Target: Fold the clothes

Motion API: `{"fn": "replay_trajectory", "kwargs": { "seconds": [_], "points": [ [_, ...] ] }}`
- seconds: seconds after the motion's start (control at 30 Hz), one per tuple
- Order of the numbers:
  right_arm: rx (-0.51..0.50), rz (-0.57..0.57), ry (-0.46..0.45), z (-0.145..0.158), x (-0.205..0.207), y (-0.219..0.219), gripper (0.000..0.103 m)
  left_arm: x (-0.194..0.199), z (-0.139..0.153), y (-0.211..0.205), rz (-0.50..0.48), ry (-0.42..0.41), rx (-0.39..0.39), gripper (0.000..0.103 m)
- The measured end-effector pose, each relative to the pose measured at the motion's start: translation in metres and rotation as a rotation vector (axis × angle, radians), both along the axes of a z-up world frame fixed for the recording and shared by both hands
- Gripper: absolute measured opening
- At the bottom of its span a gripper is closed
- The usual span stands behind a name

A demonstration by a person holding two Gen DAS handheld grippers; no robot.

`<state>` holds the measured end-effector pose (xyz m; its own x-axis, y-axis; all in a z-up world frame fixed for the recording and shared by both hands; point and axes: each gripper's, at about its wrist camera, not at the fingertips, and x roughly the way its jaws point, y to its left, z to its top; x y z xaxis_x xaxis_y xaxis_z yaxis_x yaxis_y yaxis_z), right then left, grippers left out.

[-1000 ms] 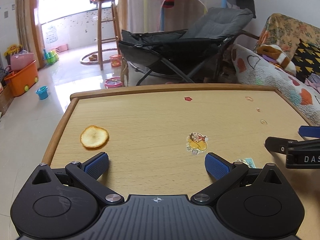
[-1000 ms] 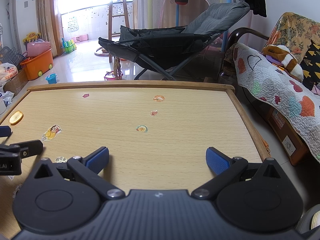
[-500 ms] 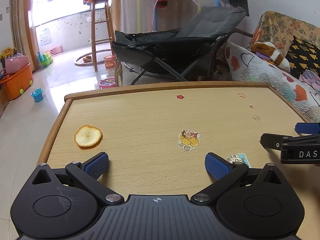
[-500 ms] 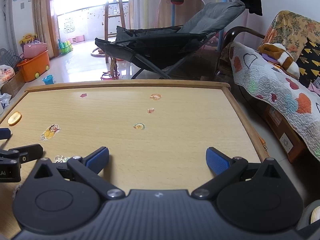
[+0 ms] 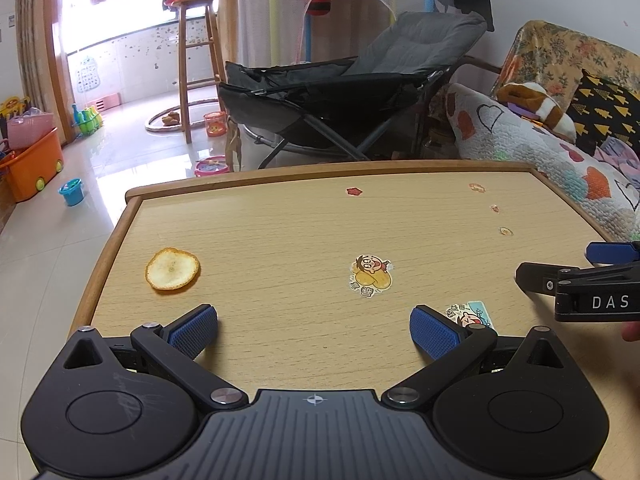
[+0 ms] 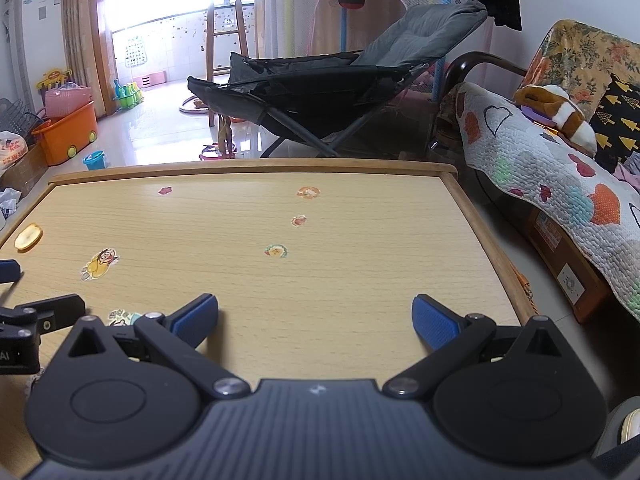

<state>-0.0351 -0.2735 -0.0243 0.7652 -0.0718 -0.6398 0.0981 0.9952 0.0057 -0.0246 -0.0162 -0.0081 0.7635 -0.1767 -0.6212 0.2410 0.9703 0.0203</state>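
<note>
No garment lies on the wooden table point(image 5: 280, 220) point(image 6: 360, 264) in either view. My left gripper point(image 5: 314, 326) hovers over the table's near edge, open, with nothing between its blue pads point(image 5: 194, 330). My right gripper point(image 6: 316, 322) is open too and holds nothing; its pads point(image 6: 434, 326) hang above the table's near right part. The right gripper's black finger point(image 5: 576, 280) pokes in at the right edge of the left wrist view. At the left edge of the right wrist view, the left gripper's finger point(image 6: 44, 312) shows.
A round orange peel point(image 5: 172, 269) point(image 6: 28, 236) rests near the table's left side, and several cartoon stickers point(image 5: 370, 276) dot the top. Behind the table stand a grey folding recliner point(image 5: 360, 84), a wooden stool point(image 5: 196, 60) and a quilt-covered sofa point(image 6: 560, 168). An orange toy bin point(image 5: 32, 164) stands on the floor.
Both views have drifted slightly backward and left over the table. The grippers stay open and hold nothing.
</note>
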Motion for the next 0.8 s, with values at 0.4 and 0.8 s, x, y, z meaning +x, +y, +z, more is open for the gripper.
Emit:
{"fn": "replay_trajectory", "kwargs": {
  "seconds": [0.4,0.8],
  "points": [
    [-0.001,0.0,0.002,0.0003,0.0007,-0.0002,0.103,-0.0001,-0.0008,0.0004,0.0,-0.002,0.0,0.103],
    [0.0,-0.004,0.004,0.0032,0.0067,-0.0006,0.103,0.0007,-0.0015,-0.0007,-0.001,-0.003,0.001,0.103]
  ]
}}
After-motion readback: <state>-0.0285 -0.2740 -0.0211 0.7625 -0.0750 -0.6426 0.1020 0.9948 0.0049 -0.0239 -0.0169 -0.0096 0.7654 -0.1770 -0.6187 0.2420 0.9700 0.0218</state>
